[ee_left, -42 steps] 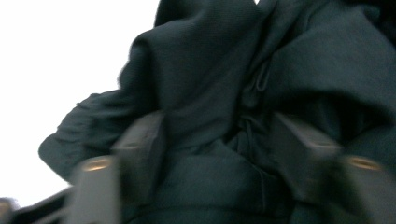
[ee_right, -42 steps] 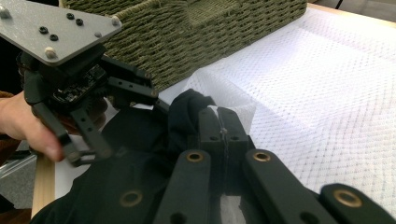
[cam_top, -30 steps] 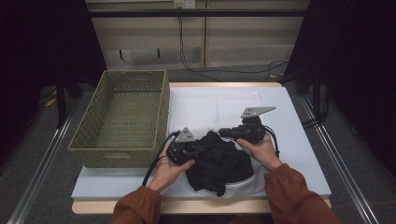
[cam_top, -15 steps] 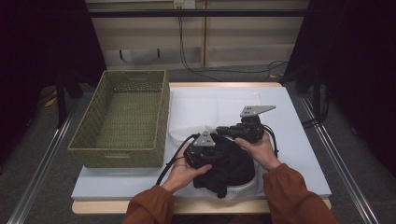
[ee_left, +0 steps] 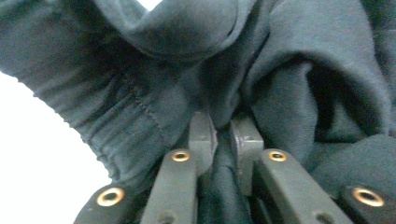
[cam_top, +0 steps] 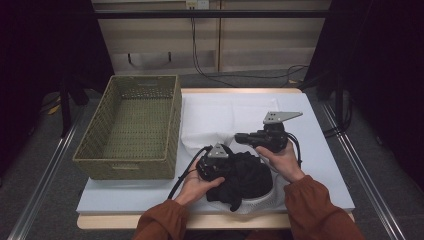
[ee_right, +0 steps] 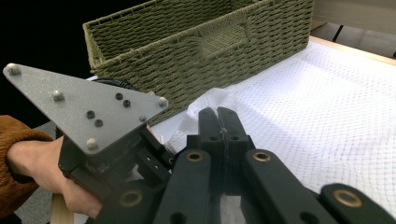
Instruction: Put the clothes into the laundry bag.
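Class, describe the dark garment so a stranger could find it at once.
Start at the woven basket on the table's left. To its right, at the near edge, lies a crumpled black garment on white mesh. It is the one dark, soft heap there.

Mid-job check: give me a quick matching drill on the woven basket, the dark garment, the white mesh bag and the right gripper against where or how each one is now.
Things:
1. olive-green woven basket
2. dark crumpled garment
3. white mesh laundry bag
4. right gripper

States:
A. jaws pressed together, nothing between them
B. spread flat across the table top
C. stands at the table's left, nothing inside
D. bunched at the near edge, a fold between the left gripper's jaws

Pairs: 1-C, 2-D, 3-B, 4-A
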`<state>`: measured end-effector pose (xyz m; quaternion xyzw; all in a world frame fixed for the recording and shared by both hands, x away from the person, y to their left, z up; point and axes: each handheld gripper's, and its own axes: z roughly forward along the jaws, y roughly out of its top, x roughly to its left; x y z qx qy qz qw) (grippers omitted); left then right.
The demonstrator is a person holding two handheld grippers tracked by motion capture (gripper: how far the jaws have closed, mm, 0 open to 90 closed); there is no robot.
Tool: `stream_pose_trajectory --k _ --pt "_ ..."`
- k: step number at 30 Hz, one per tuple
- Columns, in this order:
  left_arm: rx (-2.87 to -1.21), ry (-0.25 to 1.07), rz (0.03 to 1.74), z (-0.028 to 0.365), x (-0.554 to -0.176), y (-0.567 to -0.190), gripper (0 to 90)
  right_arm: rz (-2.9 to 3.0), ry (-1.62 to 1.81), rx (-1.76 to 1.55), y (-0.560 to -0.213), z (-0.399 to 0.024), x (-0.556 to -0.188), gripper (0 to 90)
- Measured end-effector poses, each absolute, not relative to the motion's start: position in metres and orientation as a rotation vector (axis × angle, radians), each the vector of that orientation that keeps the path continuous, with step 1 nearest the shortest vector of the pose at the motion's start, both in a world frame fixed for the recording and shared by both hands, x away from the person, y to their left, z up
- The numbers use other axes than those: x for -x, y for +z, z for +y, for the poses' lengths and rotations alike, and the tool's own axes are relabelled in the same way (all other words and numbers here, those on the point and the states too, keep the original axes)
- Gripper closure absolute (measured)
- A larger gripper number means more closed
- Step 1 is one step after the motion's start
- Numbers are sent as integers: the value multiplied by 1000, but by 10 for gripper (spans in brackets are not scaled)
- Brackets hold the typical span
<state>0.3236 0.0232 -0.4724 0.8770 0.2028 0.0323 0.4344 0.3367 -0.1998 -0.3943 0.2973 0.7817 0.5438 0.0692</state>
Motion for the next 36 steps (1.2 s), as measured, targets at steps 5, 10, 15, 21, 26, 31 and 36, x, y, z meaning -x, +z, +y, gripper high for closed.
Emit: stream_pose_trajectory --k 5,10,15,21,26,31,36 --pt "-2169 65 468 37 -321 -459 719 2364 1627 -909 -398 -199 -339 900" --pt "-2114 77 473 53 -317 -447 680 2358 1614 -915 -400 -199 -339 900" --pt "-2058 96 486 67 -313 -434 657 2366 1604 -922 -402 -199 -341 900" --pt "-2098 114 560 84 -314 -444 579 2361 1606 -925 -402 -201 -341 900" --pt "-2107 156 603 87 -313 -451 488 2361 1597 -933 -403 -202 -342 900" --pt "-2147 169 612 80 -312 -457 453 2362 1598 -933 -404 -202 -342 900" --pt "-2122 145 578 72 -316 -456 745 2367 1595 -923 -403 -200 -341 900"
